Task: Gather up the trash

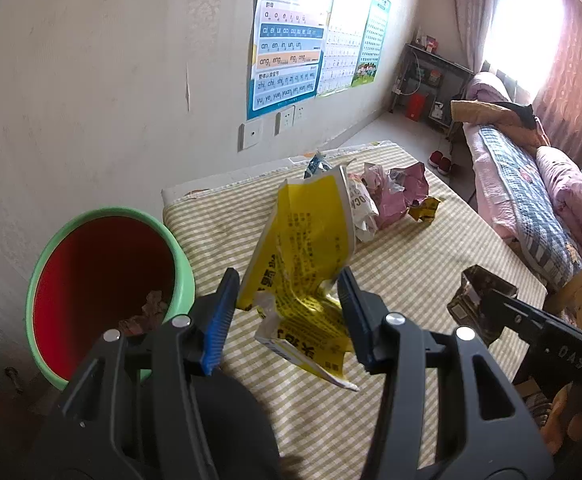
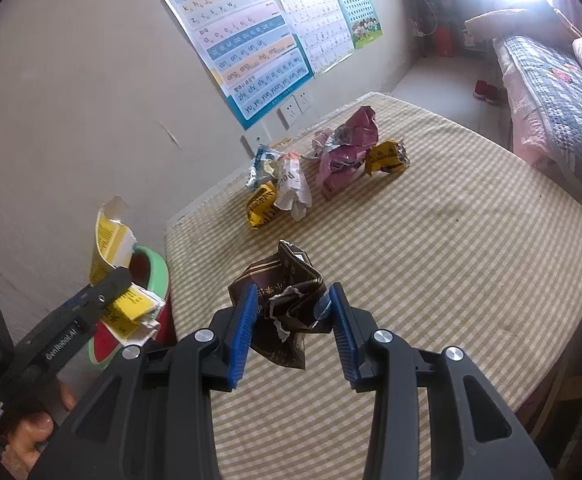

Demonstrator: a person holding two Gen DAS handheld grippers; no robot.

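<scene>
My left gripper is shut on a torn yellow wrapper, held up off the checked tablecloth. Just to its left stands a bin with a green rim and a red inside, with some scraps at the bottom. In the right wrist view the yellow wrapper hangs over the bin. My right gripper is shut on a crumpled dark brown wrapper, lifted above the cloth. Farther back lie several loose wrappers: a pink one, two yellow ones, a white one.
The table stands against a wall with posters and sockets. A bed with quilts runs along the right. A dark shelf and red shoes are at the far end of the room.
</scene>
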